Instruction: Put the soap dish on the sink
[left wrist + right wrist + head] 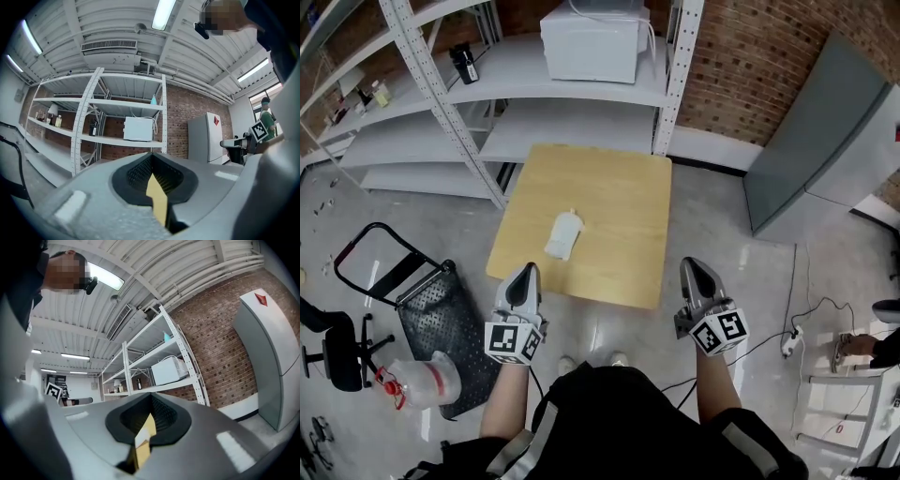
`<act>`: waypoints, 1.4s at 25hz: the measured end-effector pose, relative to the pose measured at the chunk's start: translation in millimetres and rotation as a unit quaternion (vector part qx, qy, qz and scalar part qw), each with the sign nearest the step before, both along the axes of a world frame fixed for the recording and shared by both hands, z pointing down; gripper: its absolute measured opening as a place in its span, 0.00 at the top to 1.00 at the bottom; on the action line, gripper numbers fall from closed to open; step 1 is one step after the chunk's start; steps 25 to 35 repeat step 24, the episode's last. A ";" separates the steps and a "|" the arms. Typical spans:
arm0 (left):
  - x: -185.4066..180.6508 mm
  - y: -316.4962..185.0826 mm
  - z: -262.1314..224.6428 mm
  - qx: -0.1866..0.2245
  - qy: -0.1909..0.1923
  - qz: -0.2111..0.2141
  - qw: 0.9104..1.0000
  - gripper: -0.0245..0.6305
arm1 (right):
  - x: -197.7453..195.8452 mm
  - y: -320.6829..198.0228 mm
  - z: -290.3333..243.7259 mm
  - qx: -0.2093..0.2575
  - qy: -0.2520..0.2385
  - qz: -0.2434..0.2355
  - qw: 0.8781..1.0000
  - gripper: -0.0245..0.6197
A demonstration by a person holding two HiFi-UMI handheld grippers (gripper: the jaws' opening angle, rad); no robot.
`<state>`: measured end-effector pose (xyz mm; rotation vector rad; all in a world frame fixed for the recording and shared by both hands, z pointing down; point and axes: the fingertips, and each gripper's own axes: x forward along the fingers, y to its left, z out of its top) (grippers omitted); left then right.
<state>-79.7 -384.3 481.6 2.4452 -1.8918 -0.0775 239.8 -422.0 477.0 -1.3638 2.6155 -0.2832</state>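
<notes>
Two grippers hang at the near edge of the worktop (619, 197) in the head view: the left gripper (523, 279) by the near left corner and the right gripper (695, 272) just off the near right corner. Both have their jaws together, with nothing in them. The dish (564, 234) lies near the middle of the worktop, a little toward the left edge and well apart from both grippers. No sink shows anywhere, so I'd say the main risk is carrying the dish off with no clear place to set it down. Closed jaws would only shove it along the wood toward an edge, and a pinch on its thin rim could let it tip out. The wood around the dish is bare on all sides. Shelves (572, 122) stand close behind the far edge, a trolley (441, 319) sits on the floor to the left, and a fridge (825, 159) and loose cables (792, 319) are to the right. The cables could catch a foot.

Left gripper view: the jaws meet tip to tip and are empty. Shelves and fridge lie ahead, and the dish is out of sight.

Right gripper view: the jaws are likewise closed and empty, facing the shelves, with neither dish nor sink in sight.
</notes>
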 end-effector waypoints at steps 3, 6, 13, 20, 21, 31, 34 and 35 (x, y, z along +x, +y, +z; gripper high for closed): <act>-5.5 -3.5 -9.3 0.010 0.003 -0.003 1.000 0.96 | -9.4 1.7 -3.8 0.002 -0.016 0.003 1.000 0.95; -20.2 -3.2 -14.9 0.015 0.011 -0.003 1.000 0.96 | -26.9 1.9 -4.7 0.009 -0.009 -0.001 1.000 0.95; -51.8 0.4 -13.2 0.010 0.014 -0.012 1.000 0.96 | -56.1 -1.8 -5.8 0.003 -0.018 -0.009 1.000 0.95; -61.3 4.5 -9.1 0.000 0.027 -0.014 1.000 0.96 | -73.6 5.9 -4.1 0.000 -0.006 -0.022 1.000 0.95; -59.3 4.4 -7.1 -0.001 0.030 -0.013 0.999 0.96 | -73.1 6.8 -4.0 0.000 -0.005 -0.022 1.000 0.95; -53.2 4.4 -1.0 -0.004 0.035 -0.007 0.999 0.96 | -70.6 9.0 -1.5 -0.002 -0.002 -0.023 1.000 0.95; -53.2 4.4 -1.0 -0.004 0.035 -0.007 0.999 0.96 | -70.6 9.0 -1.5 -0.002 -0.002 -0.023 1.000 0.95; -53.2 4.4 -1.0 -0.004 0.035 -0.007 0.999 0.96 | -70.6 9.0 -1.5 -0.002 -0.002 -0.023 1.000 0.95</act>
